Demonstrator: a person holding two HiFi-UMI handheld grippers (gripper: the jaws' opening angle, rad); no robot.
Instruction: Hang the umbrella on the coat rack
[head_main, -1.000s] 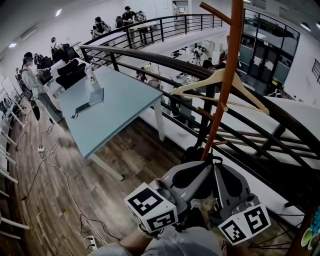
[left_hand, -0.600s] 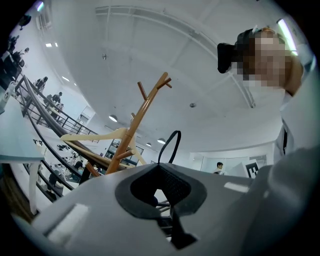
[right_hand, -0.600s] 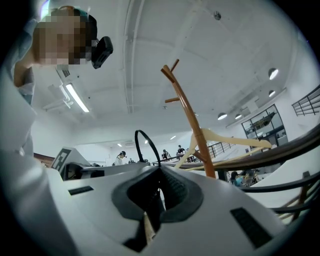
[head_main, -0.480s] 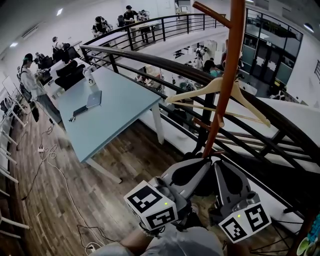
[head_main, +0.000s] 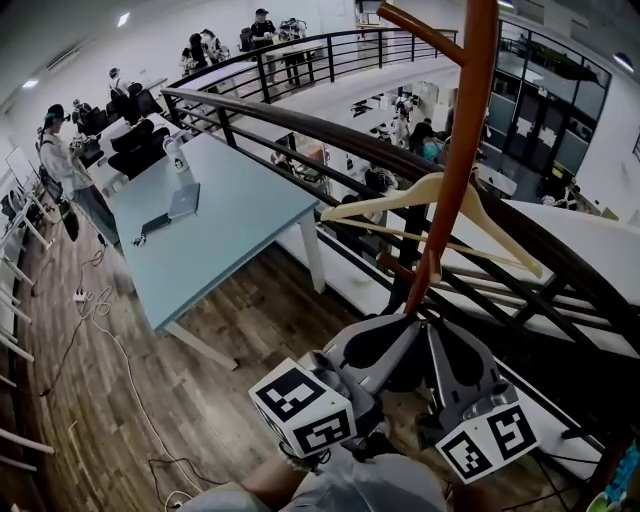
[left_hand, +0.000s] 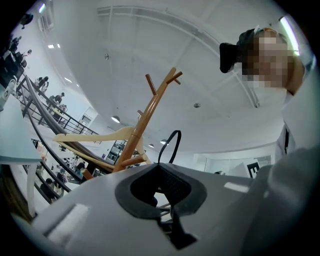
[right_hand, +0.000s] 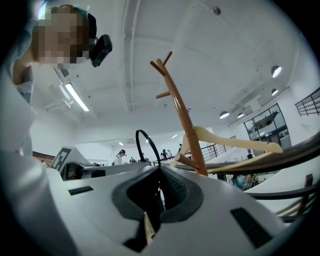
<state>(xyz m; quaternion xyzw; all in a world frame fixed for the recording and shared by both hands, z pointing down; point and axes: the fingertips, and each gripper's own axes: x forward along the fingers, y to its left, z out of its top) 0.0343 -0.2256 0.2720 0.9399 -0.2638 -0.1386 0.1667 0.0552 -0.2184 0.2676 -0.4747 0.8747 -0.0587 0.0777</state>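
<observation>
The orange-brown wooden coat rack (head_main: 455, 170) stands by the railing, and a pale wooden hanger (head_main: 430, 195) hangs on it. My left gripper (head_main: 412, 324) and right gripper (head_main: 432, 326) point at the pole with their tips side by side, just under a low peg (head_main: 405, 268). Both are shut. A thin black loop (left_hand: 170, 145) of the umbrella rises from the left gripper (left_hand: 162, 167). The same loop (right_hand: 148, 145) also shows beside the right gripper (right_hand: 160, 170). The rack (left_hand: 150, 107) (right_hand: 182, 120) stands close behind the loop. The umbrella's body is hidden.
A dark curved railing (head_main: 330, 130) runs behind the rack, with a drop to a lower floor beyond. A light blue table (head_main: 215, 215) with a laptop stands to the left on wooden flooring. Cables (head_main: 110, 340) trail over the floor, and several people are far off at the back.
The rack and hanger sit lower and closer in the head view, so the gripper tips are now right under the low peg. Both grippers stay shut together.
</observation>
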